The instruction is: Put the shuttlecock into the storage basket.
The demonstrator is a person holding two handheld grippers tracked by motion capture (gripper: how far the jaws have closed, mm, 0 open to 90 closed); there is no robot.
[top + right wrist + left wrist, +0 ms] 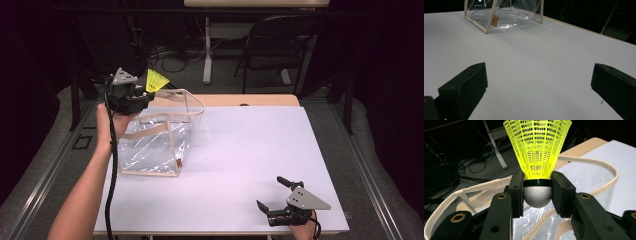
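Note:
My left gripper [146, 94] is shut on a yellow shuttlecock [156, 81] at the table's far left, held above the back rim of a clear plastic bag [150, 145] with beige trim. In the left gripper view the jaws clamp the shuttlecock [537, 150] at its grey rounded cork [537, 197], skirt pointing away, with the bag's open mouth [584, 180] below and beyond. My right gripper [272, 192] rests low near the table's front right corner, jaws wide apart and nothing between them. The right gripper view has the bag [504, 15] far ahead across the white tabletop.
The white tabletop [250, 150] has a wooden strip [250, 100] along its back edge. A black chair [275, 45] and a desk leg with cables stand on the floor behind. The bag's beige handle [192, 100] loops upward at its far side.

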